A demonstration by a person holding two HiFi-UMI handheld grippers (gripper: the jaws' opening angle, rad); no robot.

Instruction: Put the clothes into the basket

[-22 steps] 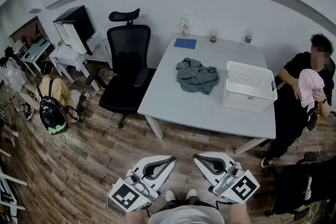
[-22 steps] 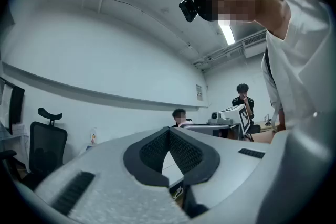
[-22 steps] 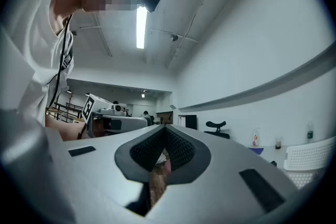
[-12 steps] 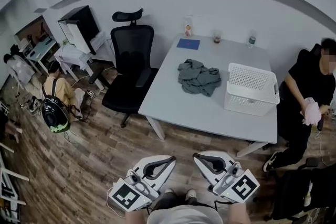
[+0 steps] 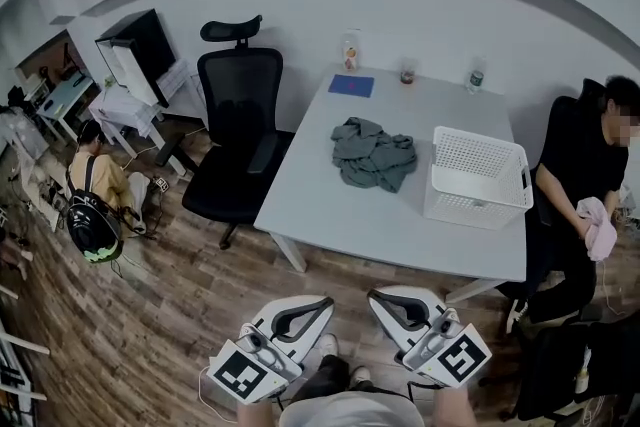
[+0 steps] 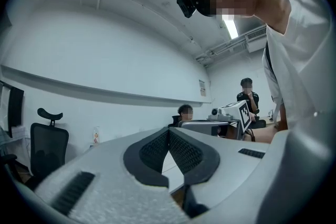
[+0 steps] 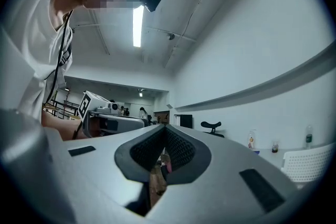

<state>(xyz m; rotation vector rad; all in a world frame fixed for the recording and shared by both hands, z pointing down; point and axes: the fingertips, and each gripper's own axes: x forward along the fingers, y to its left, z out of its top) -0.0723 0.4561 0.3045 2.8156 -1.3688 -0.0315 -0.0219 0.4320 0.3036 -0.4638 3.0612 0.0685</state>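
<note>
A crumpled grey garment (image 5: 372,154) lies in the middle of the white table (image 5: 350,215). To its right on the table stands a white slatted basket (image 5: 476,177) with nothing visible inside. Both grippers hang close to the person's body at the bottom of the head view, well short of the table. My left gripper (image 5: 318,305) has its jaws together with nothing between them, and so does my right gripper (image 5: 380,300). In the left gripper view the jaw tips (image 6: 169,130) meet; in the right gripper view the tips (image 7: 165,127) meet too.
A black office chair (image 5: 235,130) stands at the table's left side. A seated person (image 5: 590,185) at the right end of the table holds a pink cloth (image 5: 600,225). Bottles, a cup and a blue pad (image 5: 351,85) sit at the table's far edge. Another person (image 5: 95,180) crouches at left.
The person at the right has lowered the pink cloth from chest height and sat lower beside the table. The head view has shifted slightly. Both grippers stay where they were, jaws together.
</note>
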